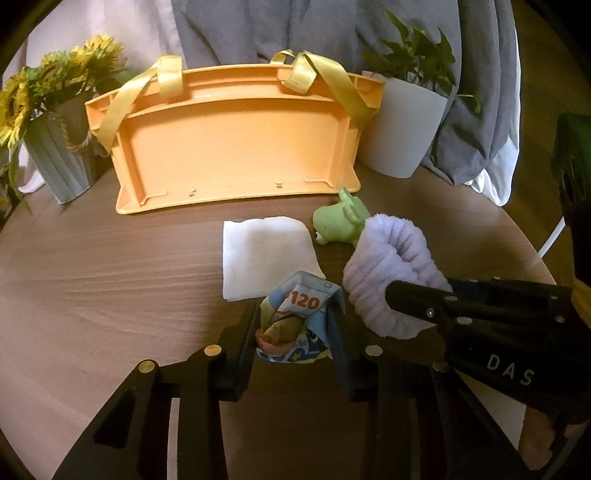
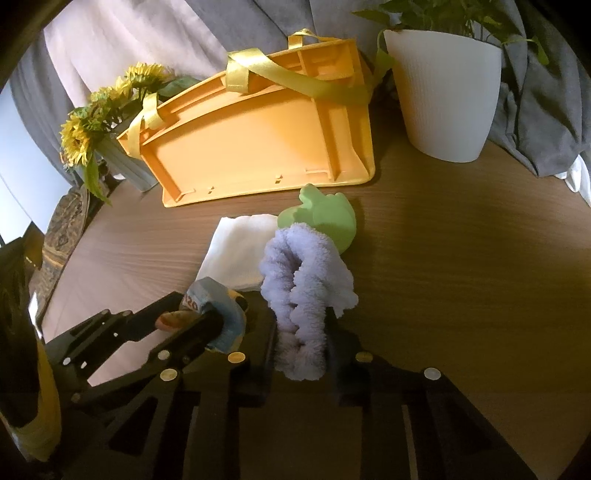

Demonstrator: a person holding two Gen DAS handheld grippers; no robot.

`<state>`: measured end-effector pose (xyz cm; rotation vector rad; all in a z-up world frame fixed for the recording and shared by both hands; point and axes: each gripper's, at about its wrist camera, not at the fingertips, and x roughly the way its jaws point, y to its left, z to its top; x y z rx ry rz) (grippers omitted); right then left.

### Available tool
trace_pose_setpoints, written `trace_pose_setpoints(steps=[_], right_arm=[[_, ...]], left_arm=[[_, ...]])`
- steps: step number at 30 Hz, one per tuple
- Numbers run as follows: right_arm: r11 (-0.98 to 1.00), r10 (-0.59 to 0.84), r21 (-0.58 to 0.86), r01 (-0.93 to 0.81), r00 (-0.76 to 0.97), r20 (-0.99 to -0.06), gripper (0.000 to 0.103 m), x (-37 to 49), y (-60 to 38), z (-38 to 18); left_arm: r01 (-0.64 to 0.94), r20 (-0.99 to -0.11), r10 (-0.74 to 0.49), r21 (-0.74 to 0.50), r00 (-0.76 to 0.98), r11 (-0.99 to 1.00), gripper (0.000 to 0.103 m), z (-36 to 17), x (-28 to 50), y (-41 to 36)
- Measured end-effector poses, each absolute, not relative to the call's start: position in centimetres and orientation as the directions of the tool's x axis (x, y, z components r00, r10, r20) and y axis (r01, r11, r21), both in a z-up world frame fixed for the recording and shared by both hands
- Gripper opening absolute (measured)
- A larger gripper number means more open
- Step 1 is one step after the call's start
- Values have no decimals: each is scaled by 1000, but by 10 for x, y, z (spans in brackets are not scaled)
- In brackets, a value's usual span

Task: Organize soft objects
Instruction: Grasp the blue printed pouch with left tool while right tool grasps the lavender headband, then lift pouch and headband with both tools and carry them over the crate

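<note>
My left gripper [image 1: 293, 319] is shut on a crumpled printed cloth [image 1: 303, 301] with "120" on it, just above the wooden table. In the right wrist view the same gripper [image 2: 201, 310] comes in from the left with the cloth [image 2: 218, 295] between its fingers. My right gripper [image 2: 301, 334] is shut on a fluffy lavender towel [image 2: 299, 273], which bulges out ahead of the fingers. A folded white cloth [image 1: 266, 254] lies flat behind the printed cloth. A green frog toy [image 1: 340, 218] lies behind the lavender towel [image 1: 384, 258]. An orange basket [image 1: 236, 147] with yellow ribbon handles stands at the back.
A grey-blue pot of sunflowers [image 1: 62, 162] stands left of the basket. A white pot with a green plant [image 1: 402, 125] stands to its right. Grey fabric [image 1: 258, 29] hangs behind them. The round table [image 1: 92, 277] curves away at left and right.
</note>
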<state>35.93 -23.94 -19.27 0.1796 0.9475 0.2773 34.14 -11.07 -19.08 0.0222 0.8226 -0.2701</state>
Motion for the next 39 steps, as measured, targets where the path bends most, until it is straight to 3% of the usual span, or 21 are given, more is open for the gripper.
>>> trace_pose_setpoints(steps=[14, 39], right_arm=[[941, 331, 313, -133, 564, -756, 23, 342, -240, -175], [936, 330, 314, -160, 714, -618, 23, 341, -203, -75]], left_arm=[[171, -685, -207, -121, 698, 978, 35, -154, 322, -97], [159, -520, -192, -109, 832, 981, 36, -52, 323, -50]])
